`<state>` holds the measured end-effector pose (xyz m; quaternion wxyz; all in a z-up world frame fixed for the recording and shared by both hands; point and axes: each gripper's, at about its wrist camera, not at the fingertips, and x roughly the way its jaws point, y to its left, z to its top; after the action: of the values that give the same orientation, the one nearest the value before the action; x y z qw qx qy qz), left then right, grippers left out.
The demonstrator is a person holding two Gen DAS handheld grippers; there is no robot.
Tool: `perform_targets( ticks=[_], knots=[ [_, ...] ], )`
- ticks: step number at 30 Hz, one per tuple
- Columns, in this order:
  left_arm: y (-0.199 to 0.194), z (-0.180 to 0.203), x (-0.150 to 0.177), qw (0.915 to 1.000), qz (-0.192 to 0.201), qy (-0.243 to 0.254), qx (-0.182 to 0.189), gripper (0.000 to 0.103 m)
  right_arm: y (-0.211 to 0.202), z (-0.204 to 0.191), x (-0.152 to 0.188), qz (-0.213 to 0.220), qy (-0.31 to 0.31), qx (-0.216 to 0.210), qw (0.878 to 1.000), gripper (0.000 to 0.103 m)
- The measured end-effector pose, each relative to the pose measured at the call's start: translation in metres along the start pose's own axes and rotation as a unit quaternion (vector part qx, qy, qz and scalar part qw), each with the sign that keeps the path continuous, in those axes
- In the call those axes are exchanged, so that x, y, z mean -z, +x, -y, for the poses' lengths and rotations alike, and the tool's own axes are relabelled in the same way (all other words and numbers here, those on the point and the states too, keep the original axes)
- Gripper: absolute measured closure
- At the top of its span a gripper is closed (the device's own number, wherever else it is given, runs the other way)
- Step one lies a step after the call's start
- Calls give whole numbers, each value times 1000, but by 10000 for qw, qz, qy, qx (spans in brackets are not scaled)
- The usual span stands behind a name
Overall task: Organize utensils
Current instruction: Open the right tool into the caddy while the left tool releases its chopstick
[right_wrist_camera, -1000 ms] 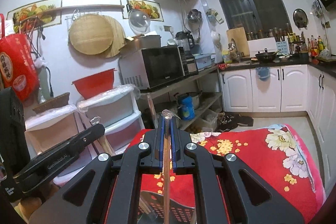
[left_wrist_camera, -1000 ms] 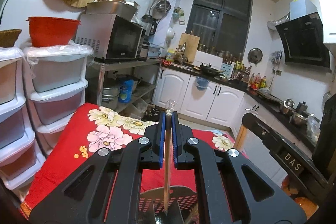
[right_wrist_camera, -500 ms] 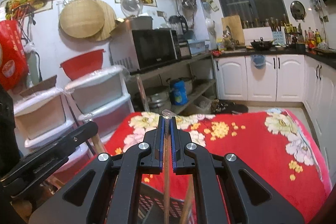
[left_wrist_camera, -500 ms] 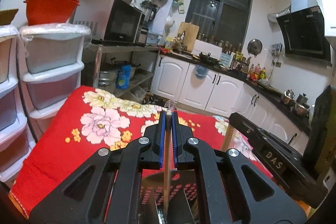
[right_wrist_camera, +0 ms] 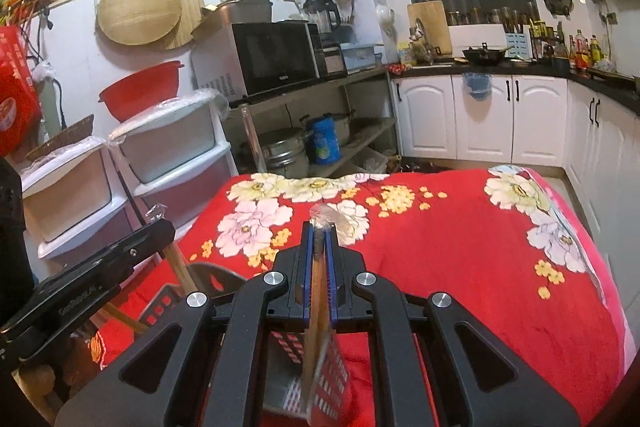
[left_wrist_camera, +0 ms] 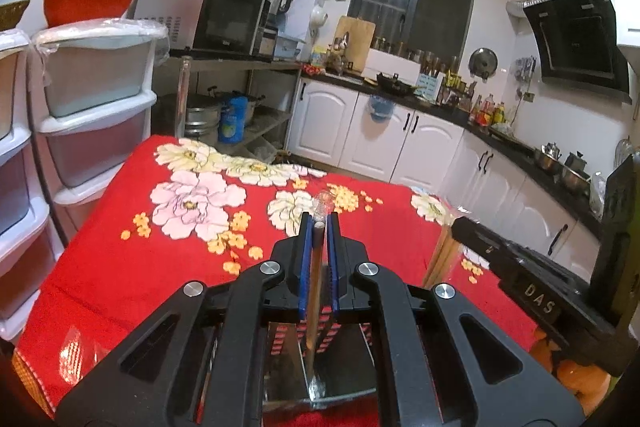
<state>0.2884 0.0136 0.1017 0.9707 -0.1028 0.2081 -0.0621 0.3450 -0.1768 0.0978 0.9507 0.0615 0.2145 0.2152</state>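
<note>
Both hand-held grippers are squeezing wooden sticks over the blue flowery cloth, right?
Almost. Both wrist views show the cloth is red with flowers, not blue. The rest holds: the left hand-held gripper is shut on a wooden stick, and the right hand-held gripper is shut on another wooden stick.

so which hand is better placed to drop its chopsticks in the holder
Left, probably: the left tongs hold chopsticks down inside the holder; the right tongs' pair hangs tilted at its perforated wall.
</note>
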Motion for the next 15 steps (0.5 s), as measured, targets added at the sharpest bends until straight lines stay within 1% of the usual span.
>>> perform_targets(
  ticks=[3, 6, 7, 9, 15],
  knots=[
    [-4, 0, 4, 9999, -101, -19, -28, 98, -7, 3, 1, -29, 38, 30, 10000, 96],
    [-7, -2, 6, 9998, -169, -13, -46, 88, -14, 5, 3, -82, 60, 39, 9999, 95],
    [-9, -3, 7, 9998, -201, -22, -56, 86, -16, 6, 4, -117, 76, 45, 9999, 94],
    [-11, -3, 8, 9997, -233, -33, -49, 83, -19, 7, 6, -171, 126, 50, 9998, 90],
    [-23, -4, 15, 9995, -322, -14, -55, 72, -29, 11, 14, -265, 209, 66, 9994, 82]
  ],
)
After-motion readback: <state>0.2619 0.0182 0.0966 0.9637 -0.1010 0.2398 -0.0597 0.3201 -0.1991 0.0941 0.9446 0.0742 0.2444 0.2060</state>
